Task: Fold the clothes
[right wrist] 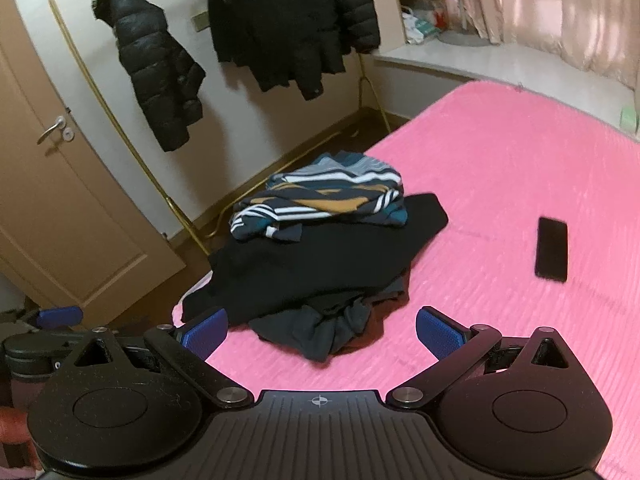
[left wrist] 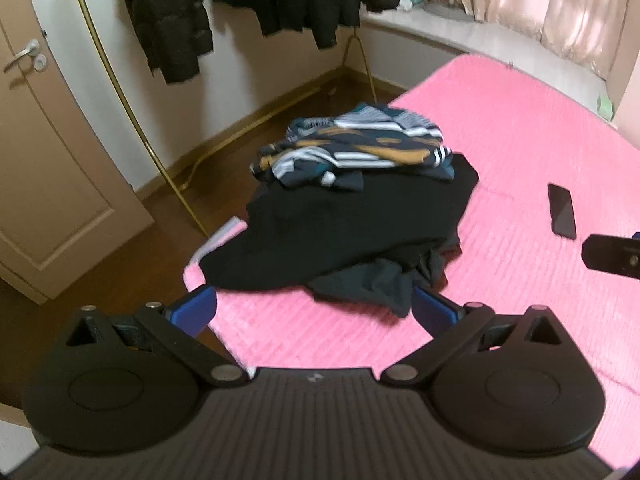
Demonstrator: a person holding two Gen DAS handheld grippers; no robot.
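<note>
Spreading across most of both views is one pink bed (left wrist: 520, 152), and near its left edge sits a single heap of clothes: a black garment (left wrist: 352, 224) draped broadly at the bottom, a patterned striped top (left wrist: 360, 148) bundled on it toward the far end, and a crumpled dark grey piece (left wrist: 372, 284) spilling out at the near end, three garments that I can count, all touching. None lies flat or squared; the striped one looks loosely gathered rather than neatly folded, though I cannot be sure. Judging by this, the scene fits either clothes waiting to be sorted or a rough stack already set aside, so the step in hand is not settled; any fold would call for drawing one piece clear onto the bare pink surface. One black phone (right wrist: 552, 248) lies well apart to the right. The left gripper (left wrist: 316, 308) hangs just short of the grey piece, jaws spread wide, holding nothing; the right gripper (right wrist: 320, 328) hovers likewise, wide apart and empty. Two dark padded jackets (right wrist: 160, 80) hang on the wall rack beyond.
</note>
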